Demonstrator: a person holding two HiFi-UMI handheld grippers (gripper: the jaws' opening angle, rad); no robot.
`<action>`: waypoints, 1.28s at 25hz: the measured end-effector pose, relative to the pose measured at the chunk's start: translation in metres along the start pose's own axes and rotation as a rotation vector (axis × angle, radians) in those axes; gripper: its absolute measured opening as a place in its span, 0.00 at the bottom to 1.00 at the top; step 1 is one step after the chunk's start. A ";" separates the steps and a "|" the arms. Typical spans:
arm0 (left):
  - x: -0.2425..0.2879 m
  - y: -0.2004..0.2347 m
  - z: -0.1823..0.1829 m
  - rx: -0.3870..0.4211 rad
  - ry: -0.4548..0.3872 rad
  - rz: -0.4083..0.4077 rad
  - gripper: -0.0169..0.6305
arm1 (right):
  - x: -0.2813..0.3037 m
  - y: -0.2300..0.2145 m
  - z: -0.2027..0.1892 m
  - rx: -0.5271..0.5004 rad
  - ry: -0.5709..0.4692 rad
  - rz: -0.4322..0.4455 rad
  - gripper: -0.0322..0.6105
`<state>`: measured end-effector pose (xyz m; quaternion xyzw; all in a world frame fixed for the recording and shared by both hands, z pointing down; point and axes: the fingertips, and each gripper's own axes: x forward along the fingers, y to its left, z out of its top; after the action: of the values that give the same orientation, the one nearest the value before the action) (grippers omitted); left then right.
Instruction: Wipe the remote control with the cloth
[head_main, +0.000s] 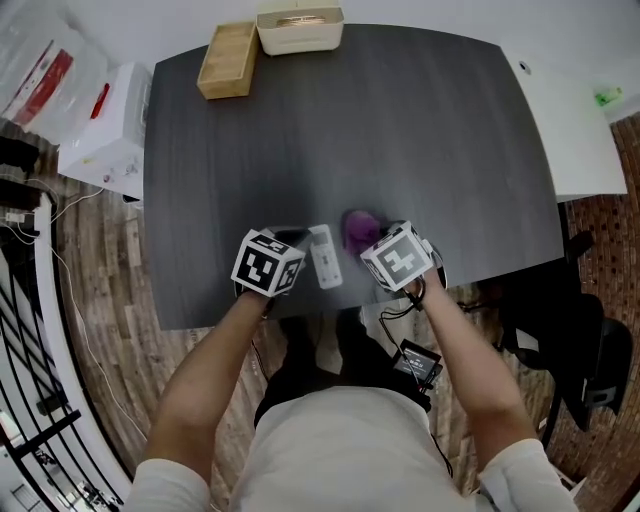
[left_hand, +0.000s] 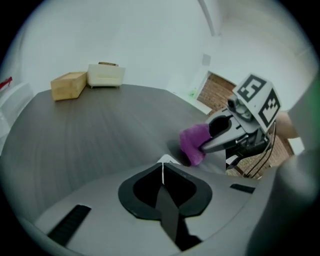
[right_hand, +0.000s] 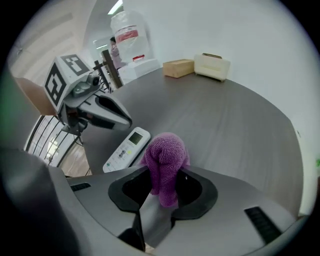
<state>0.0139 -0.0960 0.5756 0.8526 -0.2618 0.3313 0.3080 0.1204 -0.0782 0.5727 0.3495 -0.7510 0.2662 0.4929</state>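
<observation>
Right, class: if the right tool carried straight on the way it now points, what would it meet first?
Probably the dark table, just beside the white remote, with the purple cloth gripped in the right tool touching first; depth is unclear.

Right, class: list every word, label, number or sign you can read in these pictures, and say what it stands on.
No text can be read.
Print on the remote control: too small to read.
Red label on the water bottle: blurred.
Red print on the white box: blurred.
The marker cubes: black-and-white square patterns, no letters.
</observation>
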 end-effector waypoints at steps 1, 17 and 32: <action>0.002 -0.001 -0.006 -0.012 0.016 0.002 0.03 | 0.006 0.004 0.011 -0.036 -0.004 0.016 0.24; 0.012 -0.001 -0.018 -0.263 -0.032 0.103 0.04 | 0.022 0.043 0.007 -0.094 0.064 0.167 0.24; 0.015 0.001 -0.024 -0.470 -0.177 0.208 0.03 | 0.010 0.104 -0.037 -0.111 0.037 0.222 0.24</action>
<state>0.0131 -0.0839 0.6014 0.7519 -0.4435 0.2152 0.4378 0.0565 0.0109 0.5901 0.2315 -0.7893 0.2837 0.4928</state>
